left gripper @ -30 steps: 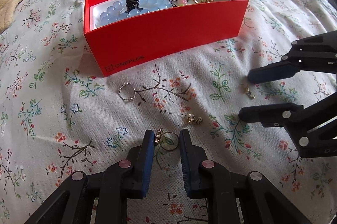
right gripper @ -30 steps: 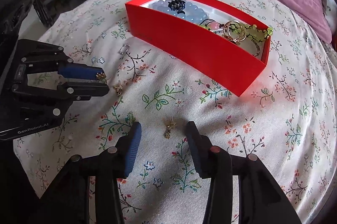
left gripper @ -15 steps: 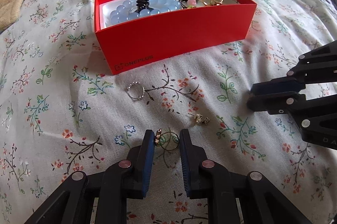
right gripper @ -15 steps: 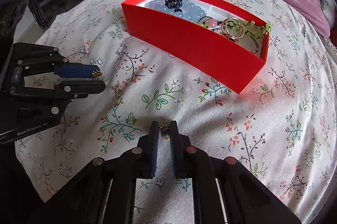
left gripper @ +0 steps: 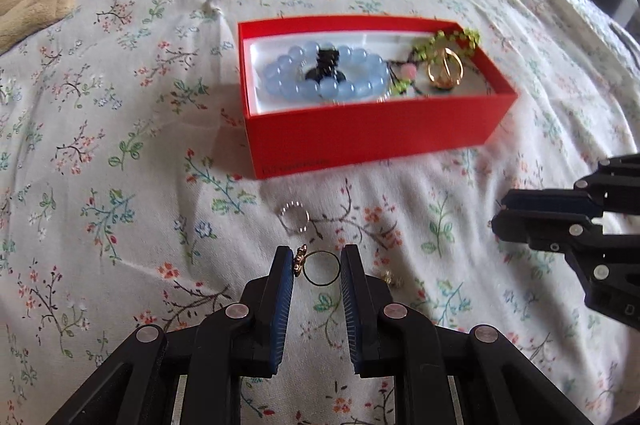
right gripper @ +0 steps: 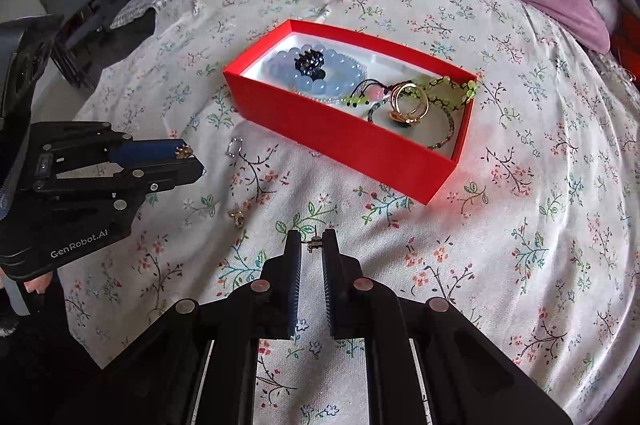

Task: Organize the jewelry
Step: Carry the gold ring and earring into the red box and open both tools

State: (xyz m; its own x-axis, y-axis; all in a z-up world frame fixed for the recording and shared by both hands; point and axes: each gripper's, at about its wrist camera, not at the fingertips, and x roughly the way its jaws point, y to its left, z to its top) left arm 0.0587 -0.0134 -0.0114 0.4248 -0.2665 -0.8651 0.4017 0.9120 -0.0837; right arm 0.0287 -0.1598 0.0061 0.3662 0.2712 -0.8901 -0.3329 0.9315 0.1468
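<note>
On the floral bedspread (left gripper: 120, 145), red box (left gripper: 372, 141) with bracelets, left gripper (left gripper: 316, 267) holding a thin gold ring (left gripper: 321, 268), right gripper (right gripper: 311, 245) pinching a small earring (right gripper: 314, 243), silver ring (left gripper: 295, 219) lying nearby.

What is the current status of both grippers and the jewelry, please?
Left gripper shut on thin gold ring. Right gripper shut on small gold earring. Open red cardboard box ahead, path unobstructed.

Right gripper (right gripper: 311, 245) at bottom center pinches a tiny gold earring (right gripper: 315, 243); open red cardboard box (right gripper: 360, 149) of beaded bracelets sits mid-frame on the floral bedspread (right gripper: 540, 225).
</note>
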